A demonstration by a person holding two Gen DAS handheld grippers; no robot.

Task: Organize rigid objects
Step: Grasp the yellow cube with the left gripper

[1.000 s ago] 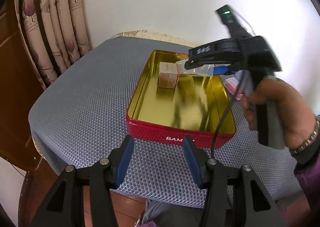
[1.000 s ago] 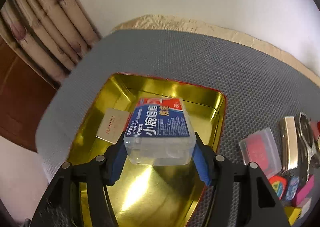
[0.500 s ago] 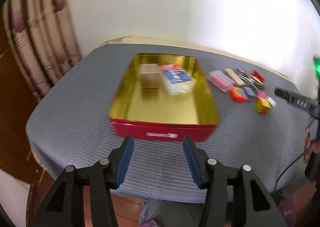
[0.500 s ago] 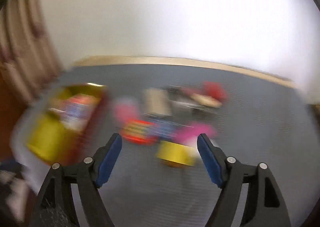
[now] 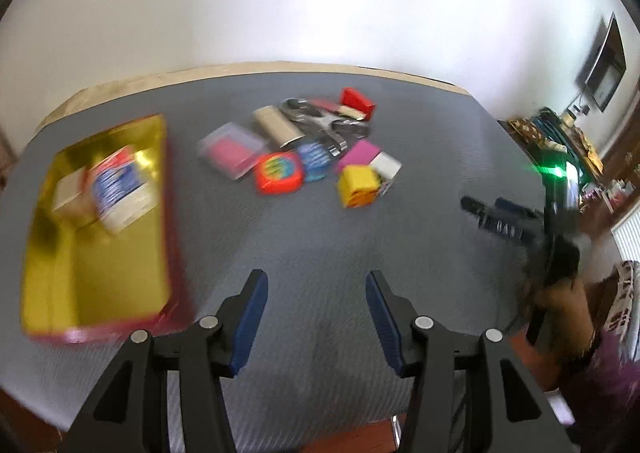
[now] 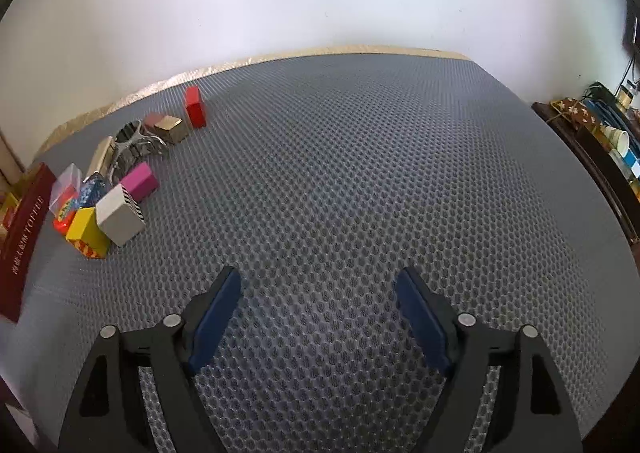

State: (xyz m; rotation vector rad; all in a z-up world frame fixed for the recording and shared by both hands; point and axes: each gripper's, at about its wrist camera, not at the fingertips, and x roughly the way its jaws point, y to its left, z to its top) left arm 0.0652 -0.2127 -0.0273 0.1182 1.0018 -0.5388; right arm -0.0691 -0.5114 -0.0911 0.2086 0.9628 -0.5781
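A red tin with a gold inside (image 5: pixel 96 265) sits at the table's left and holds a clear box with a blue label (image 5: pixel 120 189) and a small beige box (image 5: pixel 68 191). A cluster of small items lies mid-table: a yellow box (image 5: pixel 356 185), an orange-red box (image 5: pixel 278 173), a clear case with a pink insert (image 5: pixel 232 149), a pink block (image 5: pixel 358 151), a red block (image 5: pixel 358 101). My left gripper (image 5: pixel 316 317) is open and empty over bare mat. My right gripper (image 6: pixel 318 317) is open and empty, right of the cluster (image 6: pixel 120 209); it also shows in the left wrist view (image 5: pixel 500 219).
A grey mesh mat (image 6: pixel 360 173) covers the table. A white wall stands behind. A dark shelf with cups and boxes (image 6: pixel 600 133) is at the far right. The tin's red side (image 6: pixel 24 229) shows at the left edge of the right wrist view.
My right gripper let go of the blue-label box in the tin, opened and swung away to the right. My left gripper has turned right, so the tin now lies to its left.
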